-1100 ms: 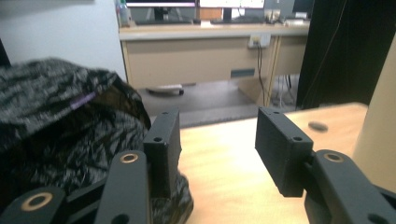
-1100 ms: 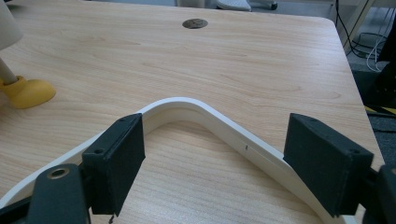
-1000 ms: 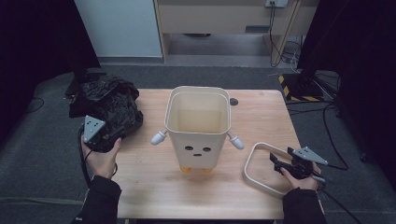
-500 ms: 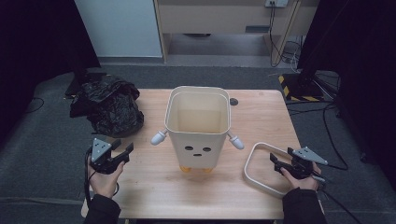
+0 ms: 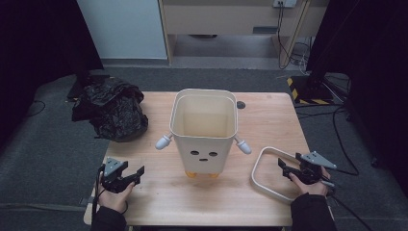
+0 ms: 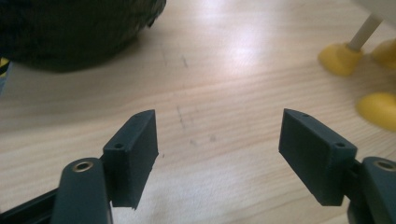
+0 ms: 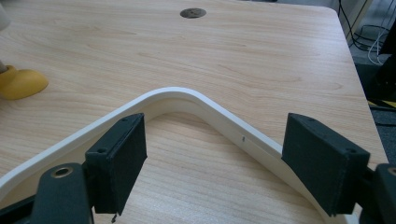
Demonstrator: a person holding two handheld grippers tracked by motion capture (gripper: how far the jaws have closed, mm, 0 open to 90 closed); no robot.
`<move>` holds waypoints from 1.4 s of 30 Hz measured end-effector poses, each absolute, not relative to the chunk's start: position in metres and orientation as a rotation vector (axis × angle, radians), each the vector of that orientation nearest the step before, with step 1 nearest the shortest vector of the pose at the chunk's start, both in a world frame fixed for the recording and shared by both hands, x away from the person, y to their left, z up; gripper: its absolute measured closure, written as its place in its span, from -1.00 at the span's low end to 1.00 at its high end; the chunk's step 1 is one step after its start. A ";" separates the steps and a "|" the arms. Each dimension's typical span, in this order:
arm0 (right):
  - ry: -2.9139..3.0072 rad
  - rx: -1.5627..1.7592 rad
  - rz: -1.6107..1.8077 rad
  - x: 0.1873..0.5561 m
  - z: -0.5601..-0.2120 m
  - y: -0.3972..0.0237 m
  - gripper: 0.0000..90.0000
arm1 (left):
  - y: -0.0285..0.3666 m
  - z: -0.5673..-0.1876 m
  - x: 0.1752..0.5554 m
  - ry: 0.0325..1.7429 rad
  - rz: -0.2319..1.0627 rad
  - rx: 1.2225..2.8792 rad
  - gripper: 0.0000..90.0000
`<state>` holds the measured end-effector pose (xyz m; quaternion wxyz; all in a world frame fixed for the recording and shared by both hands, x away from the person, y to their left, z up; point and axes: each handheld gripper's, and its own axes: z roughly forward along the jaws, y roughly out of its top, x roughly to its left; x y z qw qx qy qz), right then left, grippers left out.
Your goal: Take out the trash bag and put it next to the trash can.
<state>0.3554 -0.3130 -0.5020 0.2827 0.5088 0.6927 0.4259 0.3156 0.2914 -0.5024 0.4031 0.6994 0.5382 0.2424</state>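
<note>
A wooden table (image 5: 159,202) carries the makings of a bin-lining job. At its centre stands a cream bin (image 5: 204,132) with a cartoon face, stubby arms and yellow feet, open and unlined. A crumpled black bag (image 5: 111,109) sits on the far left corner, spilling over the edge. A white ring frame (image 5: 262,166) lies flat by the near right corner.

The left claw (image 5: 136,174) rests low near the near left edge, well apart from the bag; its jaws have just been opening and stand spread with only bare wood between them. The right claw (image 5: 285,167) hovers over the ring frame, jaws wide on either side of a rounded corner (image 7: 187,95), pinching nothing.

The work appears to be at its start, with neither bag nor frame yet gripped. The next move likely calls for the left claw to travel to the far left corner and pinch a fold of the bag, a slack, slippery target.
</note>
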 end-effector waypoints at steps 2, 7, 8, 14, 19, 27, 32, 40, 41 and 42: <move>1.852 1.370 1.141 0.356 -0.502 -0.315 -0.51 | 0.293 -0.508 0.315 1.378 0.605 1.787 -0.41; 1.840 1.384 1.132 0.357 -0.503 -0.319 -0.51 | 0.296 -0.516 0.318 1.423 0.617 1.824 -0.50; 1.845 1.395 1.124 0.357 -0.503 -0.320 -0.51 | 0.296 -0.518 0.319 1.430 0.611 1.843 -0.52; 1.842 1.418 1.110 0.359 -0.504 -0.324 -0.49 | 0.291 -0.530 0.324 1.450 0.565 1.942 -0.60; 1.850 1.446 1.055 0.361 -0.507 -0.334 -0.40 | 0.288 -0.532 0.325 1.433 0.578 1.964 -0.67; 1.871 1.444 0.977 0.362 -0.510 -0.349 -0.13 | 0.284 -0.535 0.324 1.417 0.598 1.968 -0.77; 1.918 1.429 0.915 0.365 -0.515 -0.354 0.04 | 0.283 -0.535 0.325 1.404 0.587 1.984 -0.84; 1.972 1.426 0.864 0.369 -0.521 -0.357 0.23 | 0.283 -0.535 0.326 1.391 0.574 2.005 -0.93; 1.970 1.436 0.864 0.370 -0.521 -0.357 0.26 | 0.283 -0.535 0.326 1.391 0.574 2.005 -0.93; 1.974 1.434 0.862 0.370 -0.522 -0.358 0.30 | 0.282 -0.535 0.326 1.390 0.574 2.006 -0.93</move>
